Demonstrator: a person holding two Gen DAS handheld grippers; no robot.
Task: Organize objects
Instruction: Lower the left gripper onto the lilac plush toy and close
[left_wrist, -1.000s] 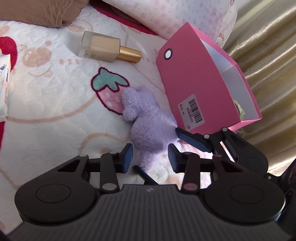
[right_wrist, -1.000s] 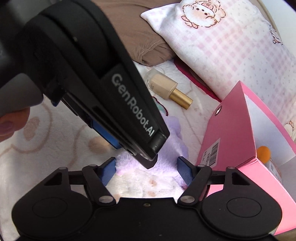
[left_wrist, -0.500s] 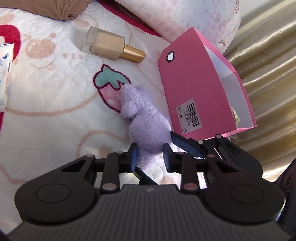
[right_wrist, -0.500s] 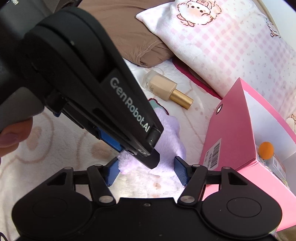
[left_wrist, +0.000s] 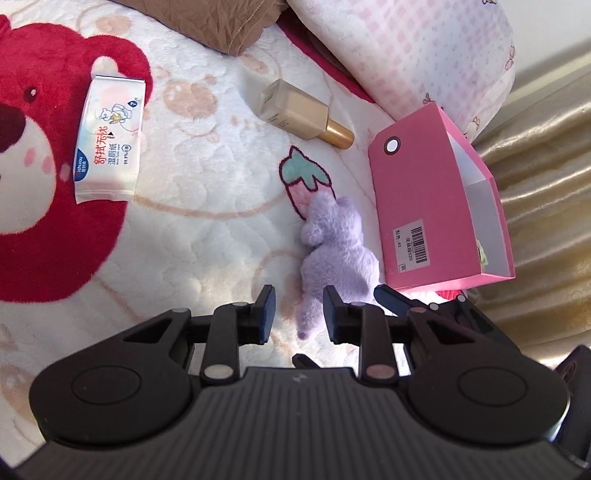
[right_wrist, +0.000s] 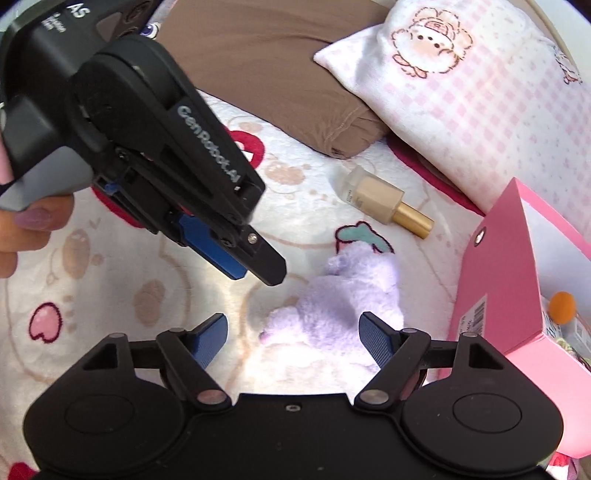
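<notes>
A purple plush toy (left_wrist: 340, 258) lies on the white blanket, close beside the pink open box (left_wrist: 417, 206). My left gripper (left_wrist: 299, 317) is shut and holds nothing. In the right wrist view it hangs above the blanket, left of the plush toy (right_wrist: 351, 295), and its fingertips (right_wrist: 266, 269) are clear of it. My right gripper (right_wrist: 293, 328) is low over the toy's near end. Its jaws are opening, the toy lies between them, and the pads do not press on it. One right finger (left_wrist: 388, 299) shows by the box's foot.
A beige foundation bottle (left_wrist: 295, 110) with a gold cap lies beyond the toy. A wet-wipes pack (left_wrist: 109, 140) rests on the red bear print at the left. A brown cloth (right_wrist: 280, 74) and a pink checked pillow (right_wrist: 480, 85) lie at the back. The box (right_wrist: 495, 280) holds an orange item (right_wrist: 561, 302).
My left gripper closed fully and drew back to the left, off the plush toy, which stayed on the blanket. My right gripper's jaws spread wider around the toy.
</notes>
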